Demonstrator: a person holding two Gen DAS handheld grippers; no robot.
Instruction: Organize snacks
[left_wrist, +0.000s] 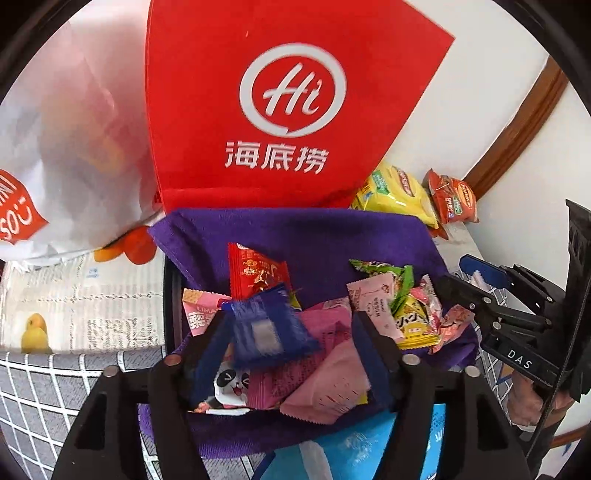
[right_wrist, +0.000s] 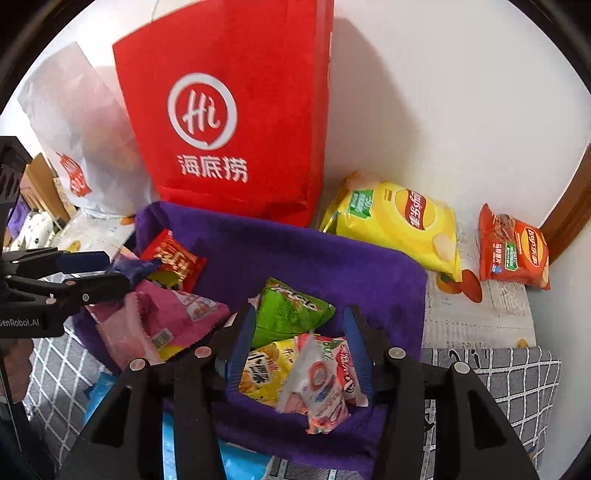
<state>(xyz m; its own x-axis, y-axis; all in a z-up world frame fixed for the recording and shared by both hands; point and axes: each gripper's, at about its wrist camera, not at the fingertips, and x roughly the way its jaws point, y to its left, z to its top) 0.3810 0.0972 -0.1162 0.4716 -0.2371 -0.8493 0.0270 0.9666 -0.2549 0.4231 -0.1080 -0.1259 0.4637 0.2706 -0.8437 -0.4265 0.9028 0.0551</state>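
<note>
Small snack packets lie in two heaps on a purple cloth (left_wrist: 295, 236) (right_wrist: 295, 251). My left gripper (left_wrist: 293, 332) is open over the left heap. A blurred dark blue packet (left_wrist: 266, 328) hangs loose between its fingers, above pink packets (left_wrist: 325, 384) and a red packet (left_wrist: 255, 273). In the right wrist view the left gripper (right_wrist: 110, 273) reaches in from the left, with the blue packet (right_wrist: 133, 266) at its tips. My right gripper (right_wrist: 299, 332) is open over the right heap. A green packet (right_wrist: 288, 310) and a white-pink packet (right_wrist: 317, 384) lie loose between its fingers.
A tall red paper bag (left_wrist: 280, 110) (right_wrist: 229, 122) stands behind the cloth, a white bag (left_wrist: 74, 129) to its left. A yellow chip bag (right_wrist: 399, 221) and an orange chip bag (right_wrist: 513, 251) lie at the right by the white wall. Newspaper and a grey checked cover lie underneath.
</note>
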